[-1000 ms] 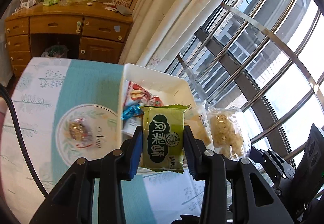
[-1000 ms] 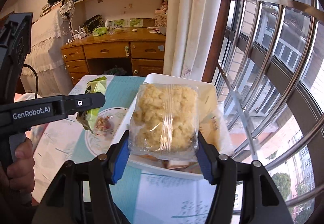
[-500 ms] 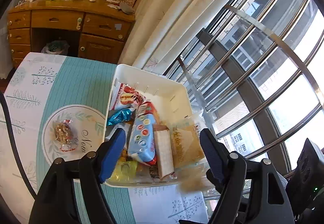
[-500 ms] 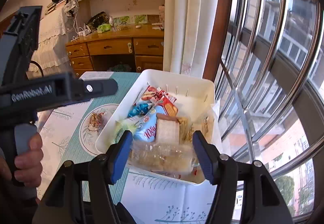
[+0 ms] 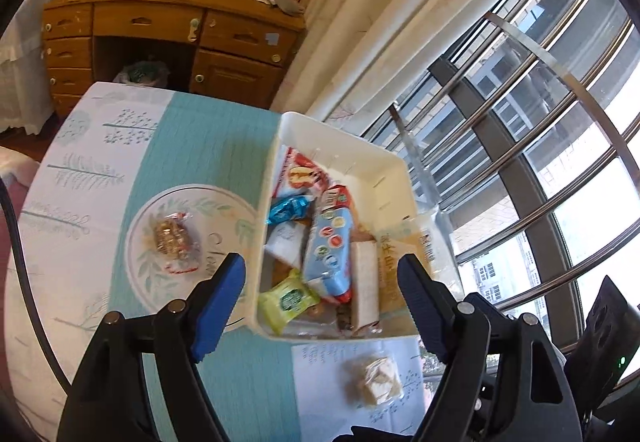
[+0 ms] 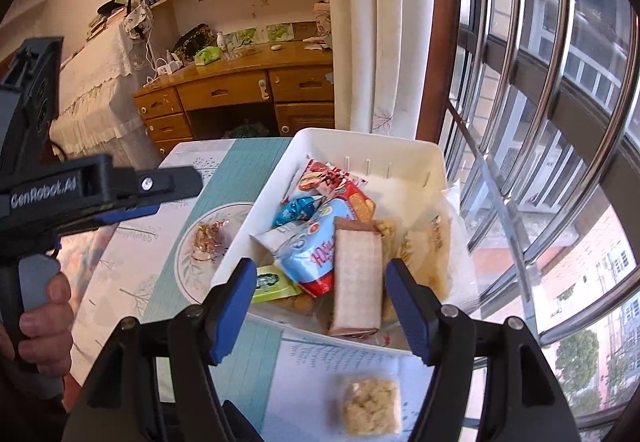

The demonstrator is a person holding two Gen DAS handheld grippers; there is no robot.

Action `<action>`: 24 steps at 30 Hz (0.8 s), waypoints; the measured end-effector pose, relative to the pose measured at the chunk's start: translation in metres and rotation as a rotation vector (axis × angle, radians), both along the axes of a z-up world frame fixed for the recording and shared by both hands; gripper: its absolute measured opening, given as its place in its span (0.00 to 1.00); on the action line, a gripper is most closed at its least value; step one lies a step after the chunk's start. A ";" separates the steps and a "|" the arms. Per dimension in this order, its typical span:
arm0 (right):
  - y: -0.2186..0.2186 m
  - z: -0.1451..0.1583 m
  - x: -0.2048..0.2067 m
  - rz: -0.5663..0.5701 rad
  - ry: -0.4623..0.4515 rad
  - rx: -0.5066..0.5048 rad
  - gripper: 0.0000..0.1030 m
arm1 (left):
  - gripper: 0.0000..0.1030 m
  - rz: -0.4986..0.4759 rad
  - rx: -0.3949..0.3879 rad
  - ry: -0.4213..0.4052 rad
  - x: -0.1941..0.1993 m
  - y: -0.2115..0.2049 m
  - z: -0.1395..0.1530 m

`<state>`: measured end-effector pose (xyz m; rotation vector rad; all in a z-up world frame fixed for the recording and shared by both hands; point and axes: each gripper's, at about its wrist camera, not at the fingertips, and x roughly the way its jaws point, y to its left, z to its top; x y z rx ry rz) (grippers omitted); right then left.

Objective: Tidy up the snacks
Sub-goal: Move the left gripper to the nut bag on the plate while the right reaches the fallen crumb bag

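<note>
Two grippers, left [image 5: 320, 282] and right [image 6: 320, 292], hang empty above the white bin [image 5: 344, 130] of snacks, right jaws just widened, while a rice-puff packet [image 6: 370, 406] and a plated candy [image 5: 172, 242] remain outside.

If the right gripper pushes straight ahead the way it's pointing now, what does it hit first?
Probably the pale pink wafer bar at the near end of the white bin, centred between the open right gripper jaws. Depth is hard to judge; the bin's near rim could come first.
</note>
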<state>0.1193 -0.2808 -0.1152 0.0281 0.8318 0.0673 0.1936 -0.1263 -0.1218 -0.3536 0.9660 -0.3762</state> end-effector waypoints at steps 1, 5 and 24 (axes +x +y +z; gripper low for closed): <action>0.002 -0.001 0.000 -0.007 0.009 0.016 0.66 | 0.75 0.001 0.005 0.002 -0.001 0.004 0.000; 0.009 -0.009 -0.002 -0.041 0.041 0.071 0.66 | 0.75 -0.006 0.027 0.021 -0.003 0.021 -0.002; 0.063 -0.084 -0.038 -0.356 0.172 0.251 0.66 | 0.75 -0.237 0.304 0.144 0.036 0.068 -0.047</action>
